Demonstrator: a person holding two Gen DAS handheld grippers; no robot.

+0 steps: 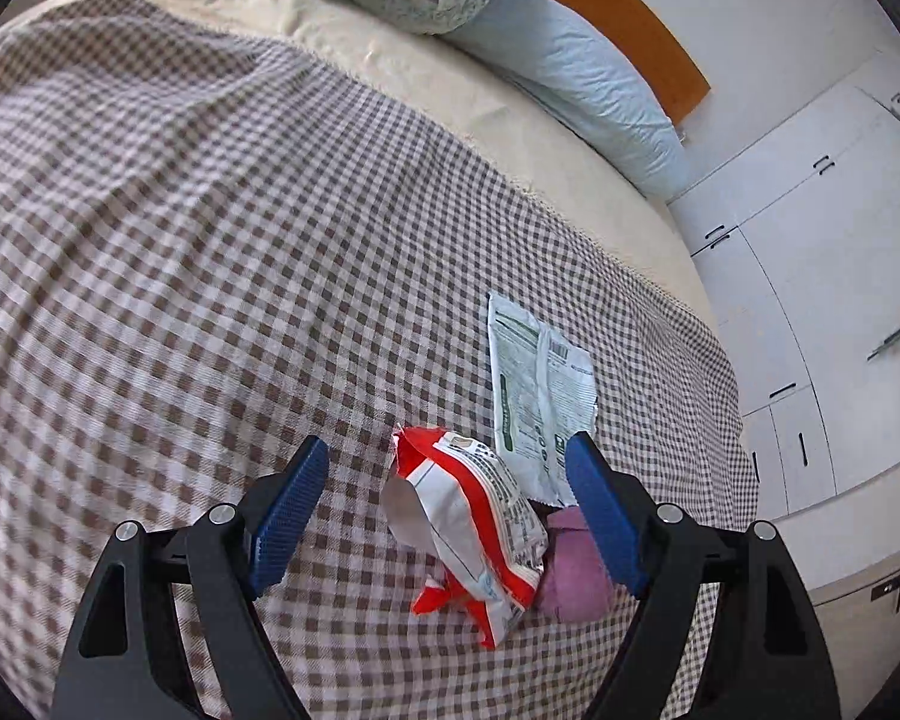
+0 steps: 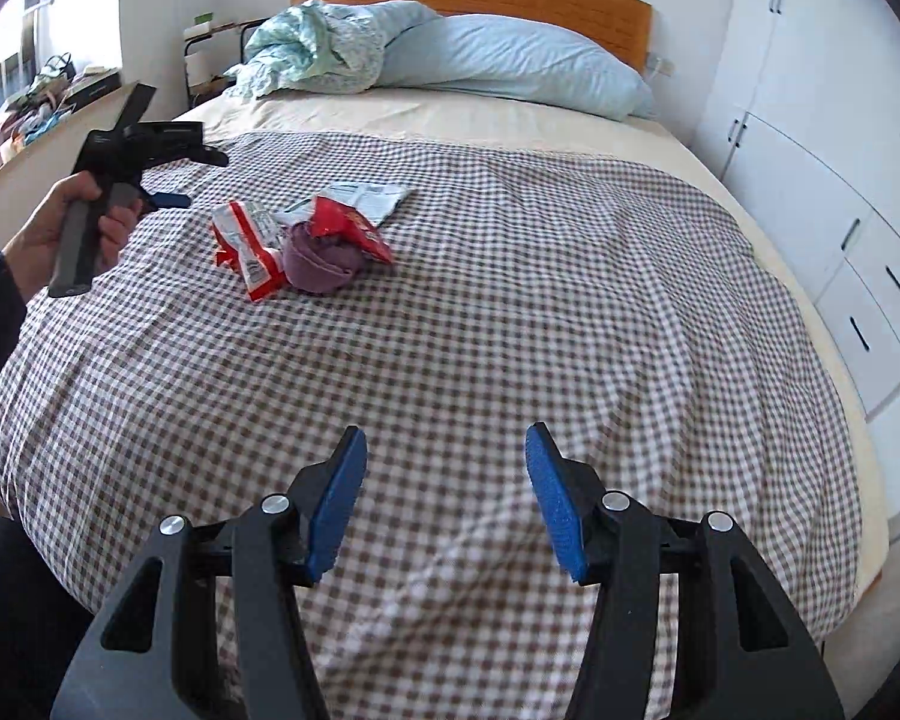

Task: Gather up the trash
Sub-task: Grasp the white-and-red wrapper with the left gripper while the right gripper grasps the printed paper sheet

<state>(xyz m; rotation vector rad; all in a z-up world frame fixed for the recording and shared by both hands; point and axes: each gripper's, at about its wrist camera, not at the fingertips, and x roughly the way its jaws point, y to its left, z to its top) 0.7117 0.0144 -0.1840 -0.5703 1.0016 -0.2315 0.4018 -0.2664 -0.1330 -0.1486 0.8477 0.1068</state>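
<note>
My left gripper (image 1: 447, 480), jaws wide and empty, hovers over the red-and-white wrapper (image 1: 471, 531); my right gripper (image 2: 446, 495), half-open and empty, hangs near the bed's foot edge, farther off.

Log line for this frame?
left gripper: open over red wrapper | right gripper: open, empty | white wrapper, purple cloth: on bed

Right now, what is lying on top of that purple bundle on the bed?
A red wrapper rests over the top of the purple bundle, and a red-and-white snack bag leans against its side. Whatever the bundle holds underneath stays hidden.
</note>
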